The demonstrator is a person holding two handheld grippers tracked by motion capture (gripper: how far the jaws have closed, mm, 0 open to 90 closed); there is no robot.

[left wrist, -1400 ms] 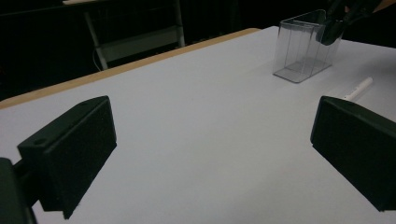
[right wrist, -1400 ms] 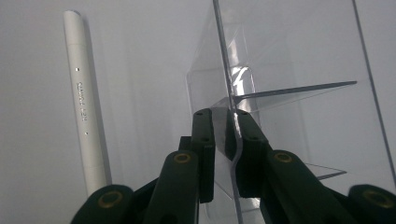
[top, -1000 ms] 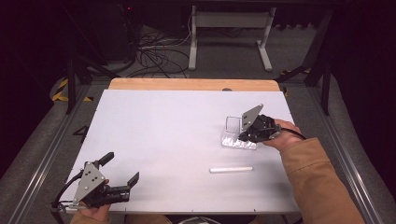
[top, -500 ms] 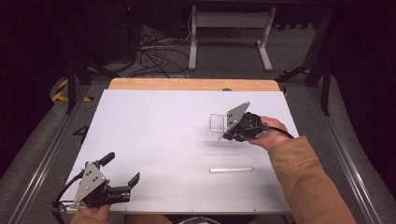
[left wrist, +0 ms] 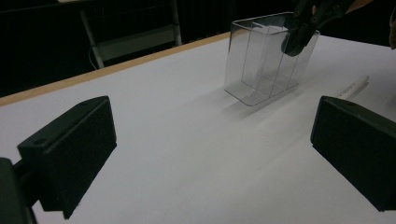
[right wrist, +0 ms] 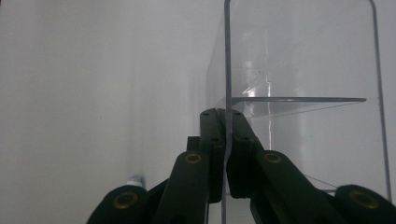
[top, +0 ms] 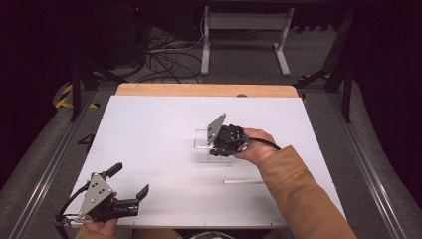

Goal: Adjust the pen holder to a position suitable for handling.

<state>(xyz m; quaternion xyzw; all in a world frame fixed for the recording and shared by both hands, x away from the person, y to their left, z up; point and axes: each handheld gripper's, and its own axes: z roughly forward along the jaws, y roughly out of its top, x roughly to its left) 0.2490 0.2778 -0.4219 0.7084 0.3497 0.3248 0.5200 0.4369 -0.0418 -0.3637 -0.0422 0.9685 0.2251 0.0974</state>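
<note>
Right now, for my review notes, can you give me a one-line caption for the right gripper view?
Right hand-held gripper shut on the thin wall of a clear plastic divided organizer above the white table.

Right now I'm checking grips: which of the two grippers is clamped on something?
The right gripper, shut on the clear divided box's wall; the left gripper stands open over bare table.

clear glossy plastic organizer (left wrist: 271, 60) (smooth walls) on matt white tabletop (top: 149, 134)
</note>
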